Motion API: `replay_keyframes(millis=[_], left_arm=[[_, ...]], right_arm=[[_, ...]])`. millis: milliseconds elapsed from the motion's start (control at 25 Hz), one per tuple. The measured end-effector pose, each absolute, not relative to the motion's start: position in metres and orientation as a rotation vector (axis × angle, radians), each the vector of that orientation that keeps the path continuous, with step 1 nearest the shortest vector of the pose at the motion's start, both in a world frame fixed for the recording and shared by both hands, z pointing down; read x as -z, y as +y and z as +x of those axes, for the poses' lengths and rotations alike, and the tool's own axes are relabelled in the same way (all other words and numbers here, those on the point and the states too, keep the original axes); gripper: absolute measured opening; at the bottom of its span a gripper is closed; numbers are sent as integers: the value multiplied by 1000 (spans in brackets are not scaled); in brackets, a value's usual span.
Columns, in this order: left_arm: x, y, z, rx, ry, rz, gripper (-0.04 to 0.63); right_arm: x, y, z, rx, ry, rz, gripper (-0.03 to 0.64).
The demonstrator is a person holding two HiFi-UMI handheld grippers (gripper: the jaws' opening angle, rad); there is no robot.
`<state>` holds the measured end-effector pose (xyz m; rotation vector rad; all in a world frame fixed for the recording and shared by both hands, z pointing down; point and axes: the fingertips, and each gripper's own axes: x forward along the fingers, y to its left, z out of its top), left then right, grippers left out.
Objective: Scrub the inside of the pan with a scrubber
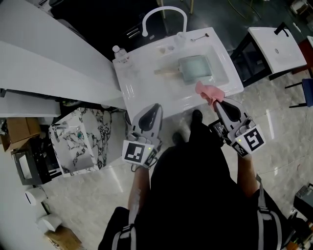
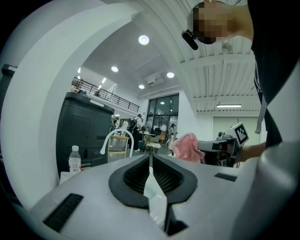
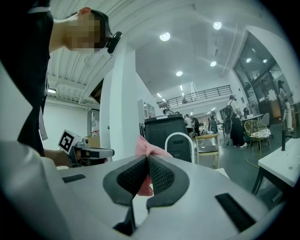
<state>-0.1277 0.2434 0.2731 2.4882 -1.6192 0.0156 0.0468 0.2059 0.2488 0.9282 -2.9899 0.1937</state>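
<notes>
A square grey pan (image 1: 196, 68) with a wooden handle (image 1: 167, 72) lies in the white sink (image 1: 222, 58). My right gripper (image 1: 215, 101) is shut on a pink scrubber (image 1: 210, 92), held just off the sink's front edge and short of the pan. In the right gripper view the scrubber (image 3: 151, 149) sticks out past the closed right gripper (image 3: 147, 159). My left gripper (image 1: 156, 105) hovers in front of the counter, left of the pan. Seen from its own camera, the left gripper (image 2: 150, 159) is shut with nothing between the pads; the scrubber (image 2: 186, 146) shows to its right.
A curved white faucet (image 1: 164, 13) rises behind the sink. A water bottle (image 1: 120, 52) stands at the counter's back left and a spoon (image 1: 199, 36) lies at the back right. A white table (image 1: 276, 49) stands to the right, a marble-patterned block (image 1: 80, 139) at floor left.
</notes>
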Motion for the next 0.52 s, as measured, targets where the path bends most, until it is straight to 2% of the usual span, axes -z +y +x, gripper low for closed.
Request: replay_keyframes(millis=[520], left_arm=[[-273,241,-123,-78,-1590,2479,48]], right_arm=[[-247,214,38,-173,-2949,946,21]])
